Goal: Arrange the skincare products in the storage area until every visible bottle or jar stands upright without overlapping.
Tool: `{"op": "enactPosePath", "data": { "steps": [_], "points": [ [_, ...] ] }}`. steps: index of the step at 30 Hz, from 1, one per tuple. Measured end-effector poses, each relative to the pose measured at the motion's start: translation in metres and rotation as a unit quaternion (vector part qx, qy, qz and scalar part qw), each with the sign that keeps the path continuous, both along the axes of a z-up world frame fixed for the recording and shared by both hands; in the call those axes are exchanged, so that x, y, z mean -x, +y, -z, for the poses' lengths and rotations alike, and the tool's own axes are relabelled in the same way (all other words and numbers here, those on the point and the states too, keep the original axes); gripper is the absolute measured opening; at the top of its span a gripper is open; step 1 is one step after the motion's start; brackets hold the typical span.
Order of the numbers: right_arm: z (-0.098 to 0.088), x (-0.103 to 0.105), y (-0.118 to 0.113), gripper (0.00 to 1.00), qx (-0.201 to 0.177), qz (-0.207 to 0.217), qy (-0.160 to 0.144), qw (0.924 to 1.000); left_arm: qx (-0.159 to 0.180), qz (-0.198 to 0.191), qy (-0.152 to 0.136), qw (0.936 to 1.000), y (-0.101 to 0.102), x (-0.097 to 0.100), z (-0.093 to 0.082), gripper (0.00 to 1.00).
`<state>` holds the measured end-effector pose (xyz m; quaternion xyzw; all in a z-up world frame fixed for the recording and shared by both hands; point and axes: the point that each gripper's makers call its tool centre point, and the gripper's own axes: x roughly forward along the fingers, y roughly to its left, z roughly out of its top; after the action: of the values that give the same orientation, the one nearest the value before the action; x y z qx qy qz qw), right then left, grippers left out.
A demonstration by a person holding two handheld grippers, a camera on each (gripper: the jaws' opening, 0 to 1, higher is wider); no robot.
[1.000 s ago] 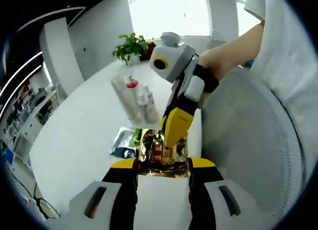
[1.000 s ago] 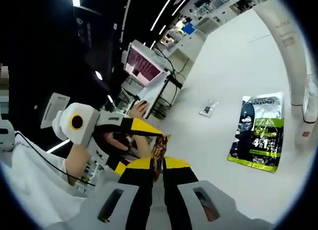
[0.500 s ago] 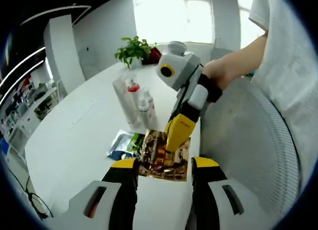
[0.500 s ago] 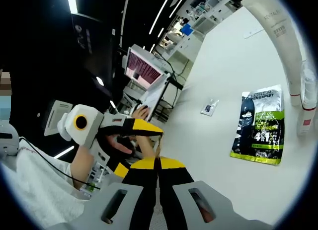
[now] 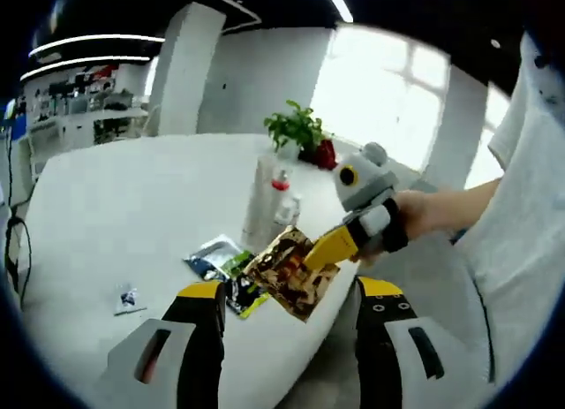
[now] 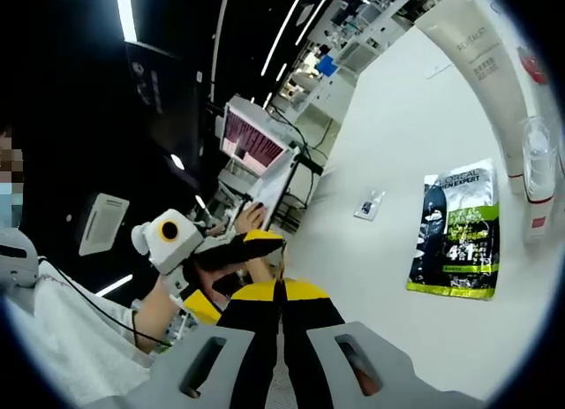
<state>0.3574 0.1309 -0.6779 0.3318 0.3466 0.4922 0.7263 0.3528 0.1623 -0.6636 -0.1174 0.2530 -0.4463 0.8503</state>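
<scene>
A gold foil sachet (image 5: 284, 272) hangs in the air over the white table (image 5: 115, 206), pinched at its corner by my right gripper (image 5: 325, 250), which comes in from the right. My left gripper (image 5: 291, 292) is open below it, jaws wide apart and touching nothing. In the right gripper view the right gripper (image 6: 281, 290) is shut on the sachet's thin edge (image 6: 281, 266), with the left gripper (image 6: 234, 272) beyond it. A tall white tube (image 5: 261, 197), a red-capped bottle (image 5: 281, 186) and a small clear bottle (image 5: 290, 211) stand upright together on the table.
A black and green sachet (image 6: 455, 241) lies flat near the bottles, also seen as the black and green sachet (image 5: 225, 269). A small sample packet (image 5: 128, 298) lies apart on the table. A potted plant (image 5: 296, 126) stands at the far edge. A person's arm (image 5: 441, 210) holds the right gripper.
My left gripper's jaws have spread and let go of the gold sachet, and it has drawn back. The right gripper keeps the sachet, now lifted clear.
</scene>
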Motion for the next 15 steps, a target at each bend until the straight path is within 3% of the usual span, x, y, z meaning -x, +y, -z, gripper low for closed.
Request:
{"op": "enactPosePath", "data": {
  "steps": [3, 6, 8, 10, 15],
  "points": [
    [-0.008, -0.002, 0.002, 0.01, -0.023, 0.008, 0.004, 0.9997, 0.072, -0.032, 0.038, 0.9961, 0.002, 0.0, -0.006, 0.49],
    [-0.014, -0.004, 0.005, 0.01, -0.041, 0.016, 0.008, 0.999, 0.144, -0.059, 0.07, 0.9853, 0.004, -0.001, -0.01, 0.45],
    [-0.016, -0.005, 0.007, 0.01, -0.046, 0.017, 0.006, 0.9988, 0.175, -0.072, 0.088, 0.978, 0.006, -0.002, -0.01, 0.44],
    [-0.018, -0.005, 0.008, 0.01, -0.049, 0.018, 0.006, 0.9986, 0.197, -0.078, 0.105, 0.9716, 0.005, 0.0, -0.011, 0.41],
    [-0.022, -0.008, 0.01, 0.01, -0.061, 0.027, 0.008, 0.9977, 0.205, -0.083, 0.111, 0.9688, 0.004, 0.001, -0.011, 0.36]
  ]
}}
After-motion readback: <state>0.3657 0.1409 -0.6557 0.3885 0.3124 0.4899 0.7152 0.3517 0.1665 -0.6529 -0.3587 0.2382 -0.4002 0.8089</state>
